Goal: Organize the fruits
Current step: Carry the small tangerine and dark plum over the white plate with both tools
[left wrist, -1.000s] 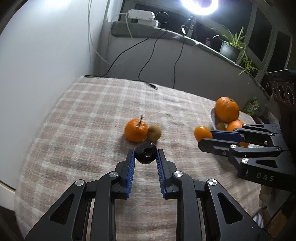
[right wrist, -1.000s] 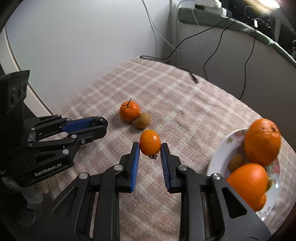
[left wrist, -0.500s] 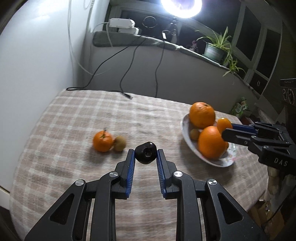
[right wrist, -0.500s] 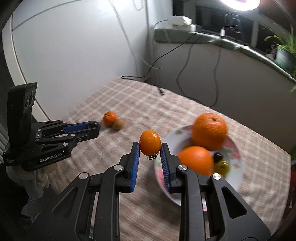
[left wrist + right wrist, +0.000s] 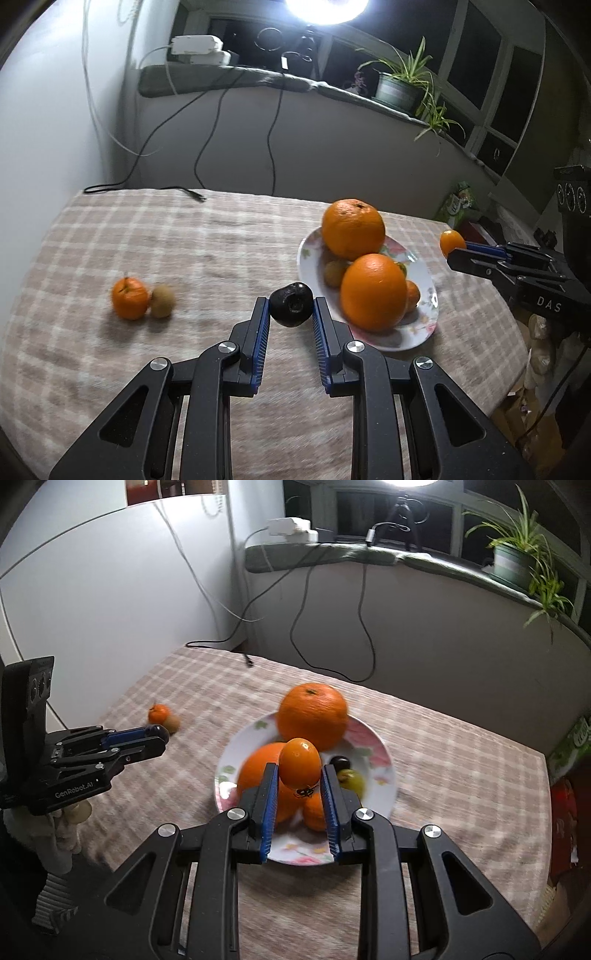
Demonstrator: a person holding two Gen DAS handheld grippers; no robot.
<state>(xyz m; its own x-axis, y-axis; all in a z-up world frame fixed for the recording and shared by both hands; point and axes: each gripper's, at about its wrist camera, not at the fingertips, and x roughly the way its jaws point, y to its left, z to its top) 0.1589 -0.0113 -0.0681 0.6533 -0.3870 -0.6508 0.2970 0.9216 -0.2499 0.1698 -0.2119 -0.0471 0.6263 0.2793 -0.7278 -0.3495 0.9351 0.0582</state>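
Note:
My left gripper (image 5: 291, 308) is shut on a small dark fruit (image 5: 291, 304), held above the checked tablecloth just left of a floral plate (image 5: 421, 332). The plate carries two big oranges (image 5: 352, 228) (image 5: 373, 291) and some smaller fruits. My right gripper (image 5: 299, 779) is shut on a small oval orange fruit (image 5: 299, 766) and hovers over the plate (image 5: 380, 746); it also shows at the right of the left wrist view, right gripper (image 5: 456, 247). A mandarin (image 5: 130, 298) and a brown kiwi (image 5: 162, 301) lie together on the cloth to the left.
Black cables (image 5: 192, 194) trail over the table's far edge from a sill with a white power adapter (image 5: 197, 46). A potted plant (image 5: 399, 90) stands on the sill. The table's right edge drops off beside a green packet (image 5: 576, 738).
Both grippers have swung right and a little up with their fruits. The plate has come into the middle of both views and the mandarin and kiwi have slid left.

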